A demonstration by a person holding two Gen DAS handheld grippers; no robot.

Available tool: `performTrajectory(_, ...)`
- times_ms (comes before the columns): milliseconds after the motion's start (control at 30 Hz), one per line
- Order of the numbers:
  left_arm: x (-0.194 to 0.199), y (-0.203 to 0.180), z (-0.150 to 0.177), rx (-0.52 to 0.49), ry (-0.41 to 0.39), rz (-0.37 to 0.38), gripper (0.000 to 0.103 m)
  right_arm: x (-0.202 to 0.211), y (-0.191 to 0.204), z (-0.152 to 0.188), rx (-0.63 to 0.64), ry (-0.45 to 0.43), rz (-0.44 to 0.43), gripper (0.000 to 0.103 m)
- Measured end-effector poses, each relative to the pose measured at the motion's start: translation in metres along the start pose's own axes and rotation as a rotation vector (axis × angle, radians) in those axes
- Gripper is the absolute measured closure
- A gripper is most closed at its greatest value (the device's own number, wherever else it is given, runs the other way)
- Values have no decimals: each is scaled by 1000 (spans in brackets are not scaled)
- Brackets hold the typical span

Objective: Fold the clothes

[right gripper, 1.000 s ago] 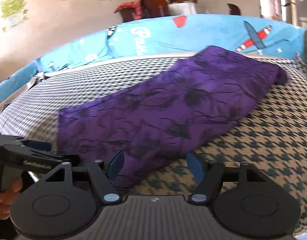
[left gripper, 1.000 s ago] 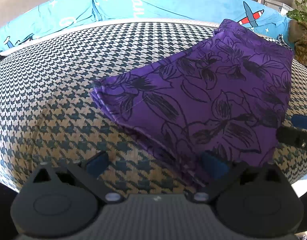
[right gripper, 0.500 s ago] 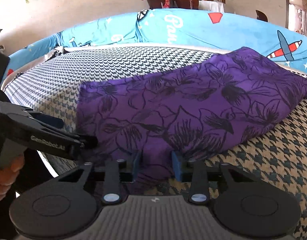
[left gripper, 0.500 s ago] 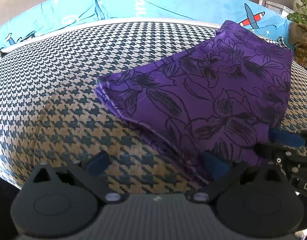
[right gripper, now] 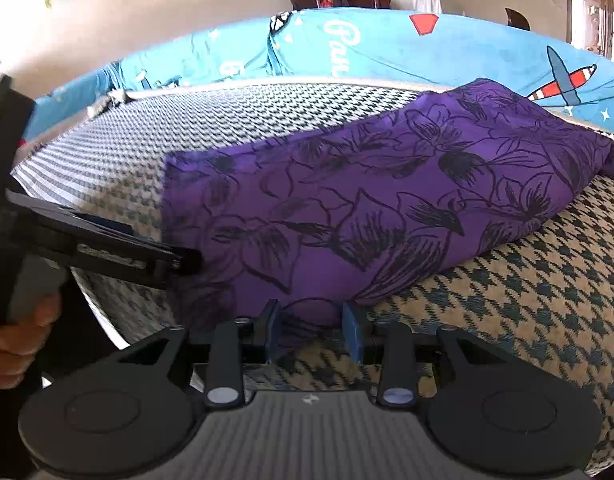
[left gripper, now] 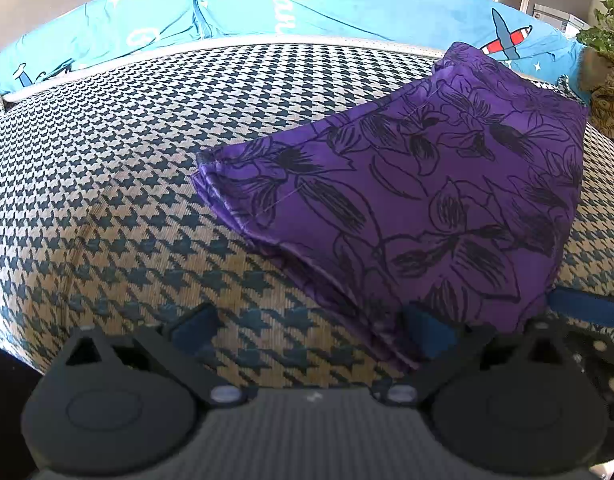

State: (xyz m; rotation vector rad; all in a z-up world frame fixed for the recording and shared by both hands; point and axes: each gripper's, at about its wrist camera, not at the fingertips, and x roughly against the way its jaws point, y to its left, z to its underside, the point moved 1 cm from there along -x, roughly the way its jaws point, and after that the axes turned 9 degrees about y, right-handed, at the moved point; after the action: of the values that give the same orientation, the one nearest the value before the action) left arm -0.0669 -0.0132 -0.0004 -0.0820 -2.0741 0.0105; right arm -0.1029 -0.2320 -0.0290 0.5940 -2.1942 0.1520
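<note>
1. Purple floral garment (left gripper: 427,200), folded, lies on the houndstooth cushion (left gripper: 107,180), its far end against the blue printed cover (left gripper: 307,4).
2. Right gripper (right gripper: 313,326): blue pads (right gripper: 272,330) narrowed onto the garment's near edge, a bunch of cloth pinched between them.
3. Left gripper (left gripper: 307,328): jaws spread wide; the near corner of the garment lies against the right-side pad (left gripper: 427,334), nothing clamped.
4. A hand (right gripper: 15,340) grips the left tool's handle.
</note>
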Motion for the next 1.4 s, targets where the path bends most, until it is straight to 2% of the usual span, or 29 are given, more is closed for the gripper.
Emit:
performTrajectory(100,0,6,-4,19,-3,17,0,7,8,2,37,-31,-39,69)
performTrajectory(200,-1,12,-9,49,-6,26,0,6,17,5,82,-20,-64,69)
performTrajectory(500,-7,12,-16,78,-5,37,0,1,33,14,159,15,-63,68)
performTrajectory(633,-10,14,-19,102,-1,52,0,-4,41,15,200,27,-52,62)
performTrajectory(933,-13,26,-26,164,31,106,0,-22,64,17,338,31,21,47)
performTrajectory(1200,-15,36,-33,223,69,171,0,-38,86,25,514,17,140,43)
performTrajectory(1267,-16,42,-34,252,69,201,0,-43,91,30,569,7,185,44)
performTrajectory(1300,-16,45,-34,270,68,218,0,-44,93,32,590,-1,210,48)
performTrajectory(1333,-17,48,-34,288,67,235,0,-45,95,35,607,-10,234,55)
performTrajectory(1400,-17,54,-34,319,66,265,0,-44,94,34,609,-20,247,60)
